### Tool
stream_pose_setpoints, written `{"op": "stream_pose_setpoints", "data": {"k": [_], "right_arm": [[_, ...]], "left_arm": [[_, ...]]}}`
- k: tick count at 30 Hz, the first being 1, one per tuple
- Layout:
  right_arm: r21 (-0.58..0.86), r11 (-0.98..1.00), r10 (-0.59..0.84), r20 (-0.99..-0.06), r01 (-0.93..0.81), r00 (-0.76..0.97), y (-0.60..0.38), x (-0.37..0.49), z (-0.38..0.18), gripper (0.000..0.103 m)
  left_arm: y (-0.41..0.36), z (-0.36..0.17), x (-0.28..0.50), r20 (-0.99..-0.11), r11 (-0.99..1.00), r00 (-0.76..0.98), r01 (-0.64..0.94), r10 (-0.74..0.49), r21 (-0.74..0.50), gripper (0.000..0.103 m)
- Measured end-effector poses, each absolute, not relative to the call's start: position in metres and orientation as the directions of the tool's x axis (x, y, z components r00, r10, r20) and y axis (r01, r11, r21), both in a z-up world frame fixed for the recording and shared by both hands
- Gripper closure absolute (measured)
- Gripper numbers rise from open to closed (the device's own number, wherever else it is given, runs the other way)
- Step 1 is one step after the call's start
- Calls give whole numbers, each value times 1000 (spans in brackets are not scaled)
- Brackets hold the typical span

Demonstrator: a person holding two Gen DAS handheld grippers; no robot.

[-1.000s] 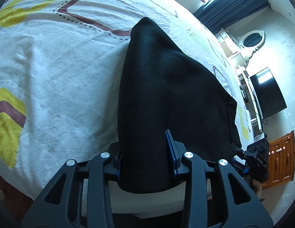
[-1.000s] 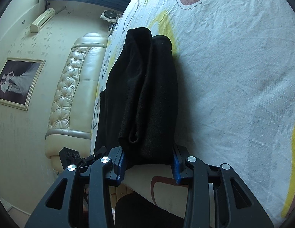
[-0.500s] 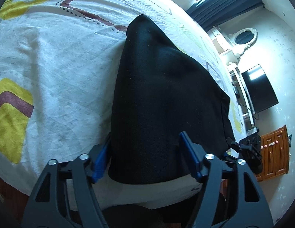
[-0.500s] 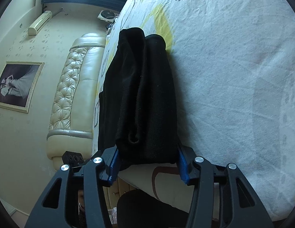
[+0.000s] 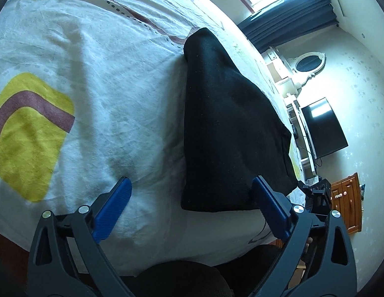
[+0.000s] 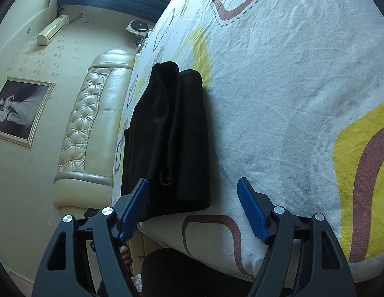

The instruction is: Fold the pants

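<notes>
The black pants lie folded into a compact stack near the front edge of the bed; they also show in the right wrist view, where the folded layers are visible at the near end. My left gripper is open and empty, its blue fingers spread wide just short of the pants' near edge. My right gripper is open and empty too, its jaws wide apart at the stack's near end. Neither gripper touches the cloth.
The bed sheet is white with yellow and maroon shapes. A padded cream headboard and framed picture stand to the left. A television, dresser mirror and wooden cabinet stand beyond the bed.
Both grippers were shut on the near edge of the folded pants. They opened wide, let go and drew back a little; the pants stay flat on the bed.
</notes>
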State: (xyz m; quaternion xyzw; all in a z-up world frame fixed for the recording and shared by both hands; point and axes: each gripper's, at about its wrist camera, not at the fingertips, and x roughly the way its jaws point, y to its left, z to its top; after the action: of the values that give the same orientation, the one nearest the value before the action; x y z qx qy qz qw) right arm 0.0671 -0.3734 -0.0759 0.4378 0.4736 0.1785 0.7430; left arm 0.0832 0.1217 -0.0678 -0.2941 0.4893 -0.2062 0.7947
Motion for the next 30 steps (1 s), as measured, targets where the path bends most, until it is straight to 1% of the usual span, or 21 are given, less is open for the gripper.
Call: {"op": "stream_pose_setpoints", "data": {"k": [3, 10, 14, 17, 22, 27, 30], "right_arm": [[808, 575, 673, -557, 129, 487, -367, 67, -74, 26], [802, 585, 671, -563, 121, 483, -364, 69, -74, 25], [831, 547, 705, -519, 95, 483, -366, 75, -67, 25], [837, 544, 713, -499, 59, 493, -370, 83, -58, 25], [844, 536, 722, -479, 35, 499, -377, 101, -55, 25], [824, 565, 713, -517, 48, 474, -375, 123, -65, 25], [825, 564, 718, -517, 47, 466, -376, 137, -70, 25]], "left_arm": [[119, -68, 83, -661, 751, 440, 47, -608, -659, 3], [119, -67, 83, -663, 758, 445, 59, -602, -649, 3], [120, -60, 90, -670, 756, 439, 34, -599, -654, 3], [120, -48, 101, -659, 761, 458, 63, -597, -646, 3], [112, -32, 128, -695, 821, 478, 105, -537, -562, 3], [100, -31, 154, -746, 891, 506, 112, -433, -440, 3], [96, -34, 167, -752, 904, 515, 120, -411, -411, 3]]}}
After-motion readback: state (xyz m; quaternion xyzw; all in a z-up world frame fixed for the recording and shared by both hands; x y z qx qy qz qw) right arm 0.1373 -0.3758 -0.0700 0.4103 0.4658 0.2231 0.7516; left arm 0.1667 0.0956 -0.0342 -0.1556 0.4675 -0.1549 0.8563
